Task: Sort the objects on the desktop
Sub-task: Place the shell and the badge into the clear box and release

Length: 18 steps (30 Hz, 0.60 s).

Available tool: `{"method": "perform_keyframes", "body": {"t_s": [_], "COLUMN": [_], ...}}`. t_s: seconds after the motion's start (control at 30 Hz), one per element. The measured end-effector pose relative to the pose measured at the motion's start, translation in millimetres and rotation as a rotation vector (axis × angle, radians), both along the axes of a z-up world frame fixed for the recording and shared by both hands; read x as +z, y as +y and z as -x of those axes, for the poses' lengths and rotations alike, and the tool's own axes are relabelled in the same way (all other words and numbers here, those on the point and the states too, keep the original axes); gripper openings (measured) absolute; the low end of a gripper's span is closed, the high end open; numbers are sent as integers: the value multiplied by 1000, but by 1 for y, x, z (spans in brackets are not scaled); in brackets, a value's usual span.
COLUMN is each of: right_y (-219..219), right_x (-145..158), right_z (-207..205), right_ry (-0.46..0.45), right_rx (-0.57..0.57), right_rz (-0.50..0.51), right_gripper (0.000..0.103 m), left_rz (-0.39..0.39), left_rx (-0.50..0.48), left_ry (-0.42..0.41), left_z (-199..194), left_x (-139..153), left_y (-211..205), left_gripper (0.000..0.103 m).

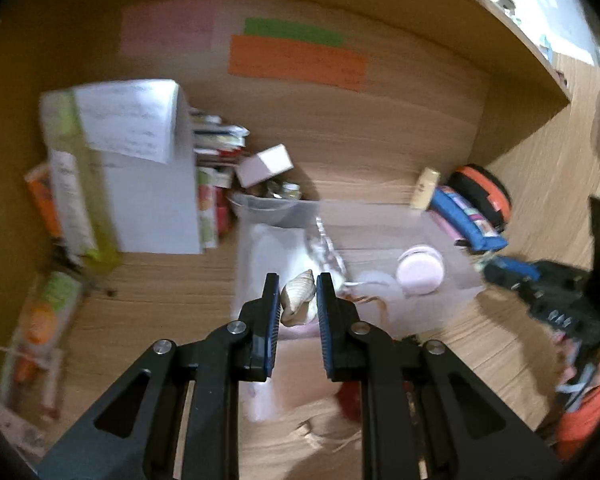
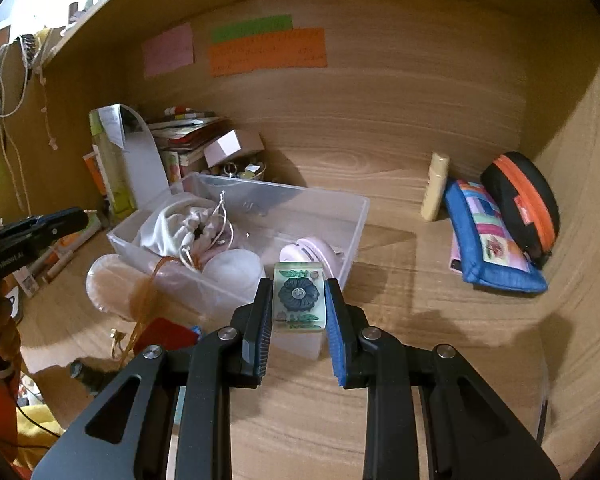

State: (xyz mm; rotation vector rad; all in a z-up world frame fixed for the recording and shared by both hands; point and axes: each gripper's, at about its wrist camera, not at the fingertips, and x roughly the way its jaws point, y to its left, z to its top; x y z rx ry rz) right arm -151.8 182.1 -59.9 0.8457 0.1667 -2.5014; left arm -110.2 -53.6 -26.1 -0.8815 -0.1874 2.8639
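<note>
My left gripper (image 1: 297, 282) is shut on a tan spiral seashell (image 1: 298, 298) and holds it above the near end of a clear plastic bin (image 1: 452, 240). My right gripper (image 2: 299, 282) is shut on a clear block with a dark blue flower (image 2: 299, 299), held at the bin's near right corner (image 2: 356, 216). Inside the bin lie a white drawstring pouch (image 2: 180, 220), a round pink case (image 2: 312, 254) and a round white lid (image 2: 234, 266). The left gripper also shows at the left edge of the right wrist view (image 2: 74, 216).
A white file box (image 2: 136, 160) with books stands at the back left. A cream bottle (image 2: 436, 186), a blue patchwork pouch (image 2: 488, 236) and a black-and-orange case (image 2: 520, 200) sit at the right wall. A red card (image 2: 164, 334) and a round clear lid (image 2: 112, 280) lie in front of the bin.
</note>
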Motion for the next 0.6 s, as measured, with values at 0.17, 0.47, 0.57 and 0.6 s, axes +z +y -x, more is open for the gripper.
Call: {"method": "perform_keyframes", "body": {"t_s": [0.17, 0.47, 0.57, 0.6], "right_y": [-17, -39, -40, -40], "right_x": [-10, -27, -29, -29], "right_z": [16, 40, 42, 43], "right_ry": [-33, -79, -80, -84], "right_rx": [21, 22, 15, 12], "right_rz": [-15, -47, -57, -57], "right_gripper": [22, 22, 22, 22], "left_rz": [4, 40, 38, 37], "left_rx": [6, 33, 32, 31], "left_ry": [-34, -100, -126, -130], "left_z": [28, 56, 60, 61], "left_x": [-9, -31, -36, -37], "left_y": [-2, -2, -3, -3], "left_gripper": [17, 17, 17, 17]}}
